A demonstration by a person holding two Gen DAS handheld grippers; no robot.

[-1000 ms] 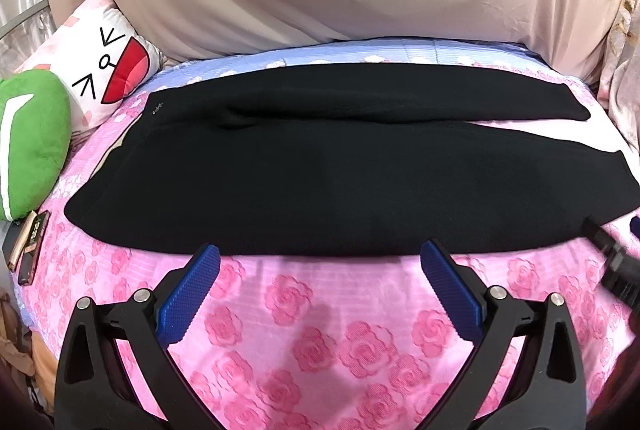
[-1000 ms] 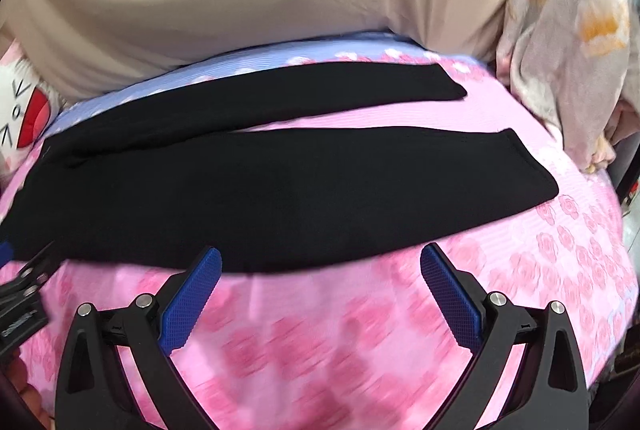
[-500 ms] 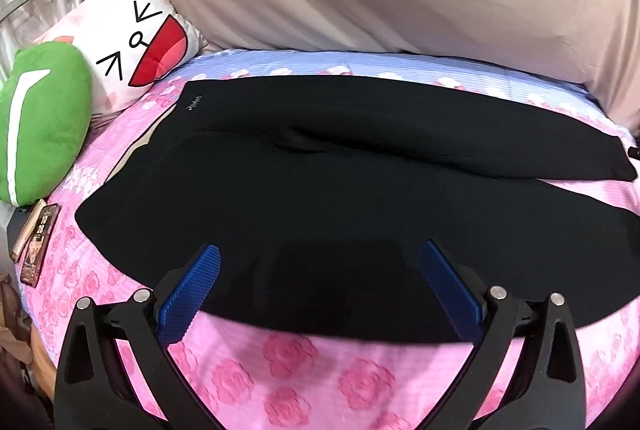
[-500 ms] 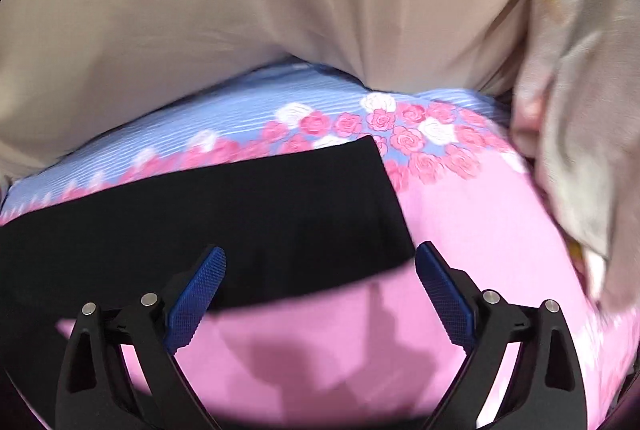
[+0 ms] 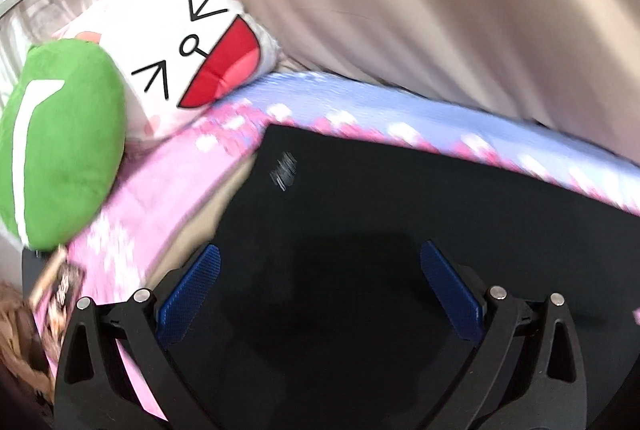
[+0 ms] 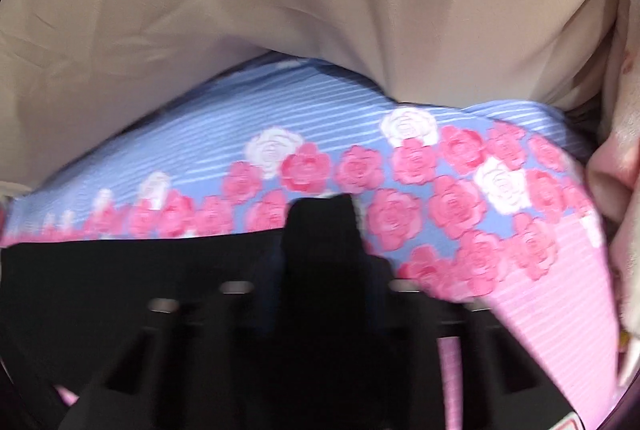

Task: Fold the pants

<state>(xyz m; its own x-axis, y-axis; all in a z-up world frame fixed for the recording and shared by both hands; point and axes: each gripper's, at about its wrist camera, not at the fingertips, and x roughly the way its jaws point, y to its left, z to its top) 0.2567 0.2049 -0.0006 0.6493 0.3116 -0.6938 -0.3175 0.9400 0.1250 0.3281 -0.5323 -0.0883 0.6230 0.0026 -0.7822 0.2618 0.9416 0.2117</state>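
Left gripper [image 5: 320, 286] hung low over the waist end of the black pants [image 5: 400, 230], its 2 blue pads [image 5: 192, 290] spread wide apart with only dark cloth between them. Pants lay flat on the pink rose-print bedsheet [image 5: 168, 190], a small pale logo [image 5: 284, 172] near their upper left corner. Beyond that corner a white cartoon-face pillow [image 5: 192, 42] leaned beside a green plush cushion [image 5: 60, 150], and a beige curtain [image 5: 440, 10] hung behind the bed. Right gripper [image 6: 320, 230] looked drawn together at the far edge of the pants [image 6: 120, 270], near the blue band of roses [image 6: 312, 134]. Blur and black-on-black hid whether cloth was pinched.
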